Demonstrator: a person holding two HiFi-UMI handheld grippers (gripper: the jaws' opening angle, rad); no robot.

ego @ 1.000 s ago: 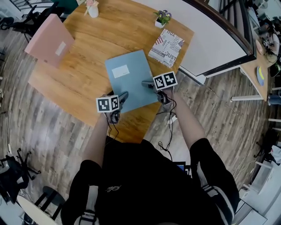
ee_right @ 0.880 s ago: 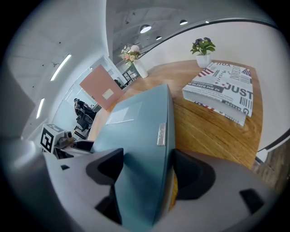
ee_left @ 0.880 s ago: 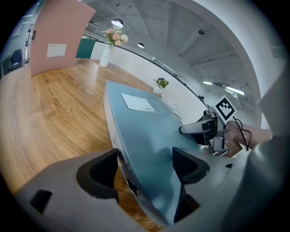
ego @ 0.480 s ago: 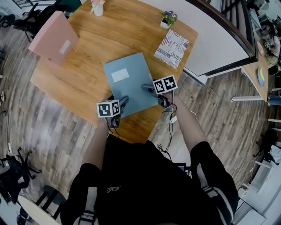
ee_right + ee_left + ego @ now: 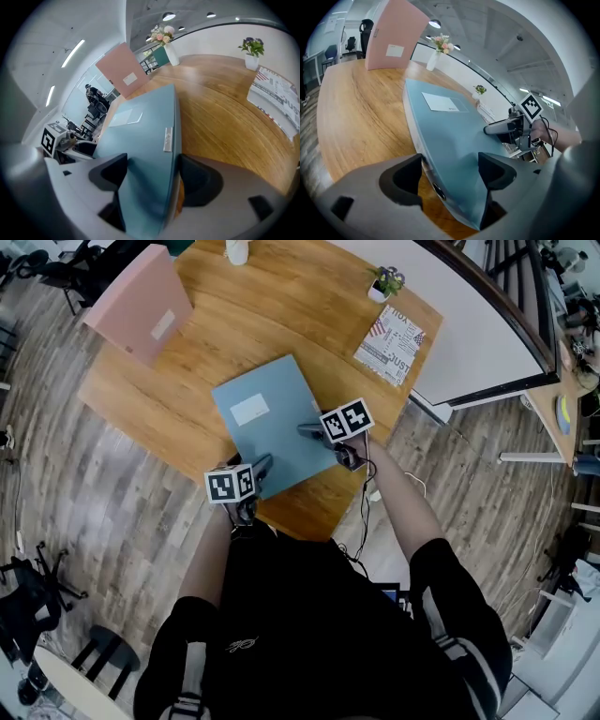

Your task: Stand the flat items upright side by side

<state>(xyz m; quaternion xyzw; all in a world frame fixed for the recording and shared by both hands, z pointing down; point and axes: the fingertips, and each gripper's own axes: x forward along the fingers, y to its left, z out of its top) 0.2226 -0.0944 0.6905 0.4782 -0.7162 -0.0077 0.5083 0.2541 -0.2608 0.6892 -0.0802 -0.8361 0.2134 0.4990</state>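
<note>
A blue folder (image 5: 267,423) with a white label lies nearly flat over the wooden table (image 5: 300,296). Both grippers grip its near edge. My left gripper (image 5: 261,468) is shut on the near left corner; in the left gripper view the blue folder (image 5: 450,136) fills the gap of my left gripper (image 5: 450,176). My right gripper (image 5: 314,430) is shut on the near right corner, and the blue folder (image 5: 140,136) runs out from my right gripper (image 5: 150,176). A pink folder (image 5: 141,304) stands upright at the table's far left.
A printed booklet (image 5: 398,338) lies flat at the table's right edge, beside a small potted plant (image 5: 382,284). A white vase with flowers (image 5: 436,54) stands at the far edge. A whiteboard (image 5: 469,306) lies beyond the right side. Wood floor surrounds the table.
Both grippers have carried the blue folder leftward across the table, away from the booklet and closer to the pink folder. It has turned slightly.
</note>
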